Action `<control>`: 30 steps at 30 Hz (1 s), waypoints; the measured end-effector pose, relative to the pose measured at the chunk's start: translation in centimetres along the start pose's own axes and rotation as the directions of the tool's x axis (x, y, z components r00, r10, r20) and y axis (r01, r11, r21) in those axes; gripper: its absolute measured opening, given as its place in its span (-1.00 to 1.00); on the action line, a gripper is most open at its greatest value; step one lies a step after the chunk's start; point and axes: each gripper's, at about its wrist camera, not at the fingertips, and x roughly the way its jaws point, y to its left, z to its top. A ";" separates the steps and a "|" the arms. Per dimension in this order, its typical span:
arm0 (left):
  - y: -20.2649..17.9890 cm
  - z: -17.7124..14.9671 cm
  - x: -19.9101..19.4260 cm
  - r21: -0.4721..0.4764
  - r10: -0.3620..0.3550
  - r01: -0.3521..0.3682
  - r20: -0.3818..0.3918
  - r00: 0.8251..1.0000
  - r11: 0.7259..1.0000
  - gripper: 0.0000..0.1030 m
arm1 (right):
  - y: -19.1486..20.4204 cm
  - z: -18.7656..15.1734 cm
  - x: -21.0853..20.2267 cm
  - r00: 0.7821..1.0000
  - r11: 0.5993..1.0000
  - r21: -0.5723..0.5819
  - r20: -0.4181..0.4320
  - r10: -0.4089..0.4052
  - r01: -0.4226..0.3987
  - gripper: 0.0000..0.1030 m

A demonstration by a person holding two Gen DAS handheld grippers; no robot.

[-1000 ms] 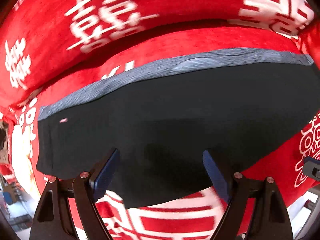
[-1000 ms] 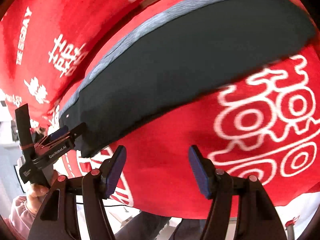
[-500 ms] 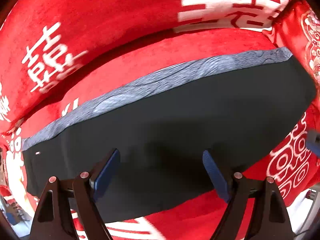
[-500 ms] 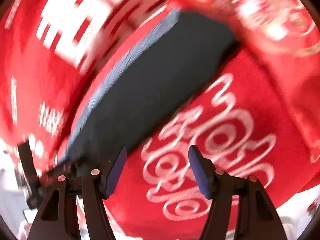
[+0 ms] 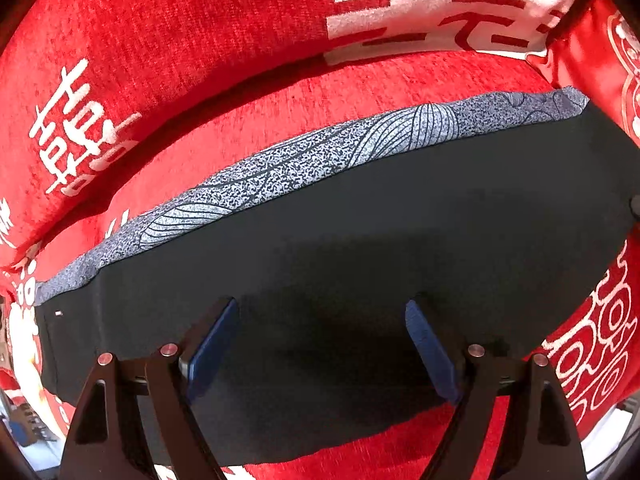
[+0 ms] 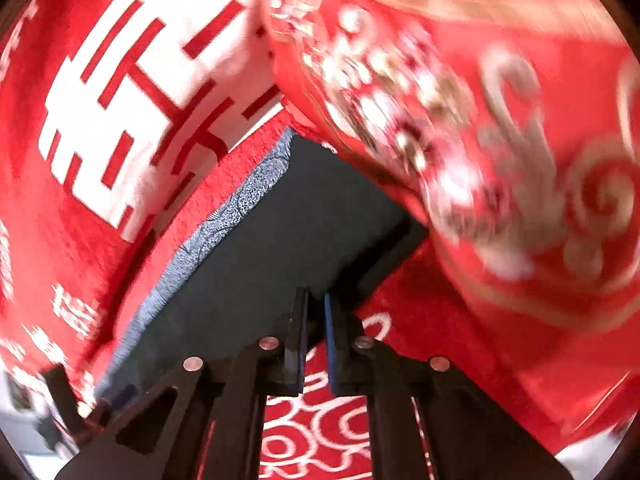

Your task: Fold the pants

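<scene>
A: Left wrist view: your pants [image 5: 360, 280] lie folded flat on the red sofa cover [image 5: 240, 92]; left gripper [image 5: 320, 344] gapes above.

B: Your right gripper [image 6: 316, 332] has just been closing on the corner; another fold is probably left.

Seat: pants [image 5: 360, 248] lie flat across red cover [image 5: 248, 128]; room above them open. Back: cushion [image 5: 168, 40] walls off the far side. Right end: embroidered pillow [image 6: 480, 120] overhangs the pants' corner, crowding right gripper [image 6: 316, 320]. Near edge: bare cover, free approach.
</scene>
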 end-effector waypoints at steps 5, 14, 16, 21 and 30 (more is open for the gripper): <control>-0.2 -0.2 0.0 0.012 0.011 -0.011 0.012 1.000 1.000 0.67 | -1.2 -0.6 -0.5 0.996 0.996 0.025 -0.032 -0.089 0.090 -0.80; -0.6 -0.9 -0.2 0.014 0.027 -0.028 0.047 0.999 1.000 0.67 | 3.9 1.3 -1.3 0.999 0.990 -0.139 0.024 0.024 -0.020 -0.64; -0.5 -0.9 -0.2 0.013 0.026 -0.026 0.046 0.999 1.000 0.67 | 5.4 2.0 1.7 1.000 0.985 -0.170 -0.020 0.021 -0.024 -0.64; -0.2 -0.9 -0.2 0.010 0.023 -0.023 0.046 0.999 1.000 0.74 | 5.9 1.6 5.3 0.995 0.981 -0.167 -0.028 -0.100 0.094 -0.65; -0.1 -0.7 0.0 0.021 0.009 -0.010 0.038 0.999 1.000 0.74 | 5.0 -2.1 1.6 0.997 0.987 -0.158 -0.067 -0.045 0.033 -0.13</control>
